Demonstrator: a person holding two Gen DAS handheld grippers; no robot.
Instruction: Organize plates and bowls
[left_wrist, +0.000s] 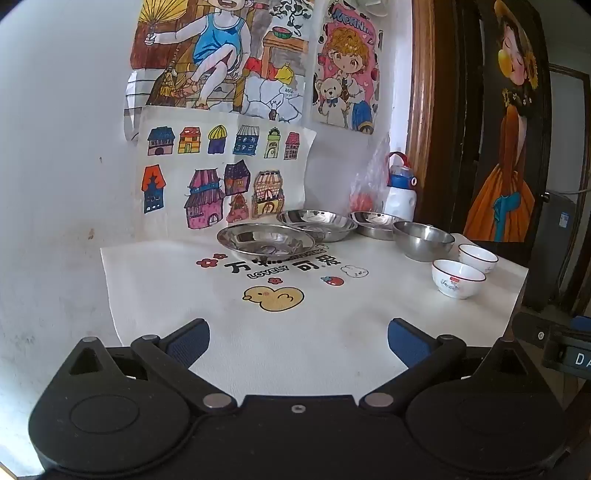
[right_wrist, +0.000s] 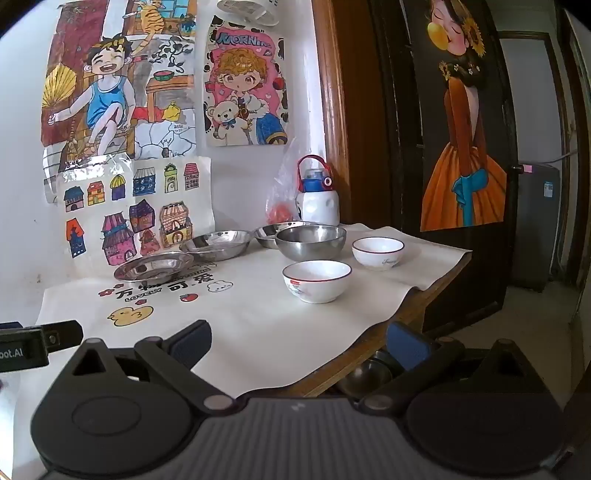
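Left gripper hangs over the near edge of the table, jaws spread wide, nothing between the blue pads; right gripper the same, released and empty, over the table's near right corner. Neither touches any dish. Outward across the printed tablecloth: near white bowl toward the right edge, second white bowl just behind it, steel bowl beside that. Three steel plates run along the far edge by the wall: near steel plate, middle steel plate, far steel plate near the far right corner, by the water bottle. All sit singly, so stacking looks not yet begun. Judgement: take like with like. Approach a bowl rim squarely, one pad inside and one outside; steel will likely slip, so grip firmly and lower gently to nest.
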